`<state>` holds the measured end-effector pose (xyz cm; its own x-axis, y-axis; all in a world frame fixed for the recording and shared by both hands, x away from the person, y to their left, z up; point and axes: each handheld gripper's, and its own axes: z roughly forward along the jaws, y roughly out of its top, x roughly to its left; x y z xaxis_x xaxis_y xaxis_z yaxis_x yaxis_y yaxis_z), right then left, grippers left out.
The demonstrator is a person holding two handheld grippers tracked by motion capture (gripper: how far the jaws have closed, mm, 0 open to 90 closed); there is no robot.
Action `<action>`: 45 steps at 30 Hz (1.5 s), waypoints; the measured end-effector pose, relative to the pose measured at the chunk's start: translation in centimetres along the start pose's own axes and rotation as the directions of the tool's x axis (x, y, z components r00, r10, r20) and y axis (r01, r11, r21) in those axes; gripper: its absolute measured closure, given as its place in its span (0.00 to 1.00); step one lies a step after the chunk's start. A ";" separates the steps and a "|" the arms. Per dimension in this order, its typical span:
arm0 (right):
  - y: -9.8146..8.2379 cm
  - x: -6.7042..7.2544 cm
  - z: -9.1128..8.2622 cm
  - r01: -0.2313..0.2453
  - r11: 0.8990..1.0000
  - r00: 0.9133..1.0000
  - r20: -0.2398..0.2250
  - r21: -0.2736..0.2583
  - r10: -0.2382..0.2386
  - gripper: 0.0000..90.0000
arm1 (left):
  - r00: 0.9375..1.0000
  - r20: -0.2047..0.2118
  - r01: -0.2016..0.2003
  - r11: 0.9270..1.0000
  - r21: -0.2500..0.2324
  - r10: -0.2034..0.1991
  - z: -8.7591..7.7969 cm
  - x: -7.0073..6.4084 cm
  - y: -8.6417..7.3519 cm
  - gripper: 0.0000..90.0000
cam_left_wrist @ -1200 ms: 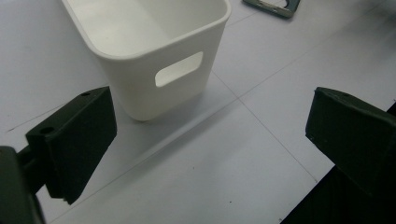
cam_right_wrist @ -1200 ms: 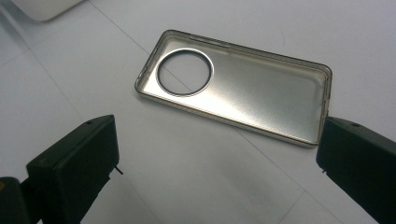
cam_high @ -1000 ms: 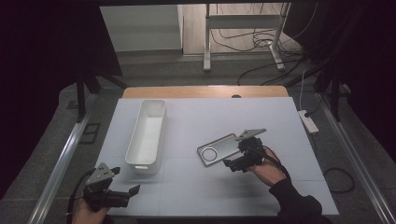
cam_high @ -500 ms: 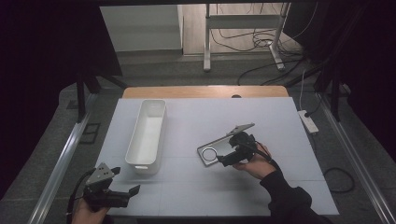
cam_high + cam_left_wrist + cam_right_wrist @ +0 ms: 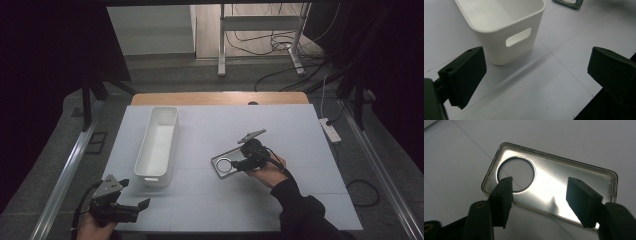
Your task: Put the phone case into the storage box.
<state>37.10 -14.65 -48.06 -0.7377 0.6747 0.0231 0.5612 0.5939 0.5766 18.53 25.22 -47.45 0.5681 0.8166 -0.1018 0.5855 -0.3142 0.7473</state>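
Note:
A clear phone case (image 5: 225,165) with a round camera hole lies flat on the white table (image 5: 215,125), right of centre. My right gripper (image 5: 239,165) hangs just over it, pointing left. In the right gripper view its jaws have just been closing and stand half apart above the case (image 5: 564,170); one fingertip (image 5: 504,192) sits over the case's near rim by the hole, and the pads grip nothing. My left gripper (image 5: 140,206) rests at the table's front left corner, wide open (image 5: 536,75) and holding nothing, facing the end of a white bin (image 5: 499,30).
The long white bin (image 5: 159,142) stands empty, left of centre, running front to back. A wooden strip (image 5: 220,98) edges the table's far side. A power strip (image 5: 330,130) and cables lie on the floor to the right.
My right hand has slid left over the phone case, and its jaws have narrowed. The left gripper, the bin and the case have stayed put.

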 end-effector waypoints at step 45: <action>-1.9 -4.0 1.6 -0.015 0.997 0.999 0.048 0.080 0.011 1.00 | 1.000 0.005 0.000 1.000 0.001 0.000 0.0 0.0 0.0 0.04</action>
<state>39.60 -17.73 -50.54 -0.7124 0.7017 -0.0098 0.6004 0.6167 0.5092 18.59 25.22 -47.45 0.5707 0.8144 -0.1051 0.5862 -0.3144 0.7467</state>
